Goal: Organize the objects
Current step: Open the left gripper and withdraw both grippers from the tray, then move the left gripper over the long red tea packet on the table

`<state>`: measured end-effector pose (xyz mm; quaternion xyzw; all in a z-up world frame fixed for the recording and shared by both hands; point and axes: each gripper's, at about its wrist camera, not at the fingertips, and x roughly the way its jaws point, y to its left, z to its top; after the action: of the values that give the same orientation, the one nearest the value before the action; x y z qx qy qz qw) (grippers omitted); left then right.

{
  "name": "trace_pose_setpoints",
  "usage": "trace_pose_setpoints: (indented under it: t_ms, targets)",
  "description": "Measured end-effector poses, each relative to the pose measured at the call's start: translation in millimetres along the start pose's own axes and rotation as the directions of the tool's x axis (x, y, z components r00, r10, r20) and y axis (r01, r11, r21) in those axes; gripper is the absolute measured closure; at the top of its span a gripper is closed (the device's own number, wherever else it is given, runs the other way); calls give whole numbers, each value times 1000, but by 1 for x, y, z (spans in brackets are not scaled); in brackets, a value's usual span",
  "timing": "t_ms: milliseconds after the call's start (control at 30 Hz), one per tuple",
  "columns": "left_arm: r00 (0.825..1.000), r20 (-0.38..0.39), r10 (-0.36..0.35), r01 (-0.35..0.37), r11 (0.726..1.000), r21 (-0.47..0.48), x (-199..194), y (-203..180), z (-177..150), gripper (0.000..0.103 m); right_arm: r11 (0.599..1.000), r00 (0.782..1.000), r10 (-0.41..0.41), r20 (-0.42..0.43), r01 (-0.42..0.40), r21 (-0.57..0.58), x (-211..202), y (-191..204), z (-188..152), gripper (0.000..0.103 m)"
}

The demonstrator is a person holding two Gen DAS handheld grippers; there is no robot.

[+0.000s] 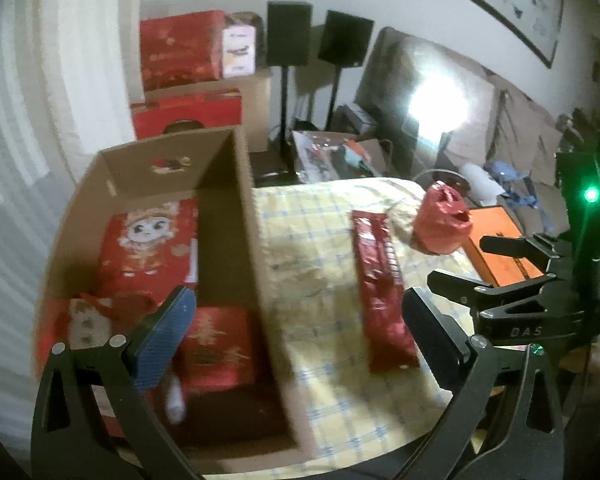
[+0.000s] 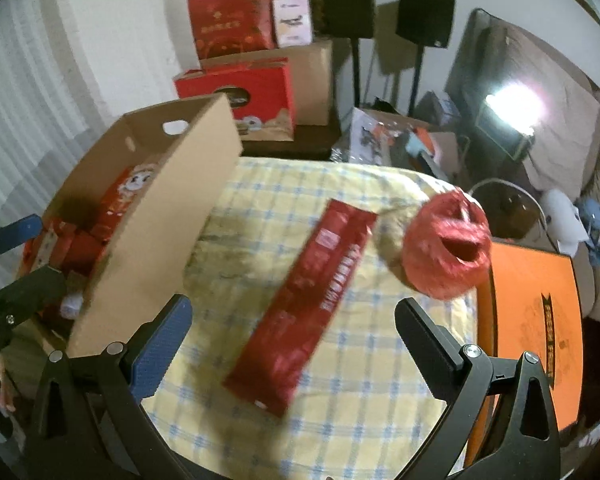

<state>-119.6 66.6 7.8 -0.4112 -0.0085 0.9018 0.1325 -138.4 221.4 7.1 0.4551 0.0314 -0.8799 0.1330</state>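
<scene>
An open cardboard box (image 1: 224, 216) (image 2: 168, 216) stands on the left of a table with a yellow checked cloth (image 1: 320, 264) (image 2: 340, 380). It holds several red packets (image 1: 148, 252) (image 2: 80, 248). A long red packet (image 1: 380, 288) (image 2: 300, 304) lies flat on the cloth, right of the box. A crumpled red plastic bag (image 1: 440, 220) (image 2: 448, 244) sits beyond it. My left gripper (image 1: 296, 332) is open and empty over the box's right wall. My right gripper (image 2: 292, 344) is open and empty just above the long packet; it also shows in the left wrist view (image 1: 512, 260).
An orange flat box (image 1: 500, 244) (image 2: 532, 320) lies at the table's right edge. Red gift boxes (image 1: 180, 48) (image 2: 236, 20) and cartons are stacked behind. Two black speakers on stands (image 1: 288, 32) (image 2: 348, 4) and clutter fill the floor beyond the table.
</scene>
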Motion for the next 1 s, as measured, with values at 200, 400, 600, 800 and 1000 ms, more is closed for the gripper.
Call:
trace_pose_setpoints:
  t_ms: [200,400,600,800,1000]
  targets:
    - [999,-18,-36,36,999,18,12,-26,-10,0,999,999,-42,1,42,33,-5,-23,-17,1]
    - [998,-34,-52,53,998,33,24,-46,-17,0,996,998,-61,-3,62,68,-8,-44,-31,1]
    - [997,-51,-60,62,997,36,36,-59,-22,0,993,997,-69,-18,71,90,-3,-57,-44,2]
    - [997,-57,-50,53,997,55,47,-71,-25,1,990,998,-66,-22,68,123,-1,-70,-54,7]
    - [997,-69,-41,47,996,77,62,-84,-29,4,987,996,-83,-29,87,135,1,-78,-61,21]
